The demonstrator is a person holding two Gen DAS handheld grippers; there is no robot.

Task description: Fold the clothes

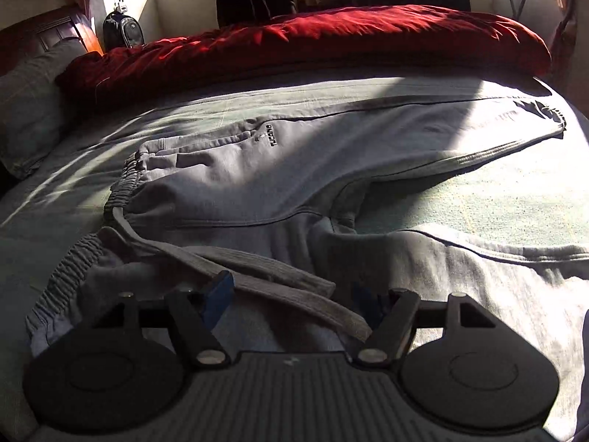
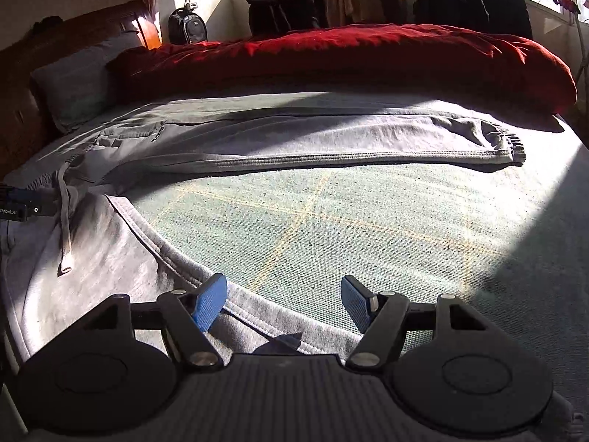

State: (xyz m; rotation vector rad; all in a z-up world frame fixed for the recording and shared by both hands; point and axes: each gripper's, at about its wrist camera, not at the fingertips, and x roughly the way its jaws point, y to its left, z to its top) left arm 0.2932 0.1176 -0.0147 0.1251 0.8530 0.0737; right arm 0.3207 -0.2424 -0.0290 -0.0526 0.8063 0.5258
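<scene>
Item: grey pants (image 1: 235,169) spread on bed (image 2: 331,228). Both grippers' fingers (image 1: 217,296) (image 2: 210,304) open, empty. Risk: loose drawstring (image 1: 265,276) snagging left fingers.

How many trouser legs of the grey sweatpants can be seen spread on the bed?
2. The far leg lies straight across the bed beside the red duvet; the near leg runs toward the right gripper.
</scene>
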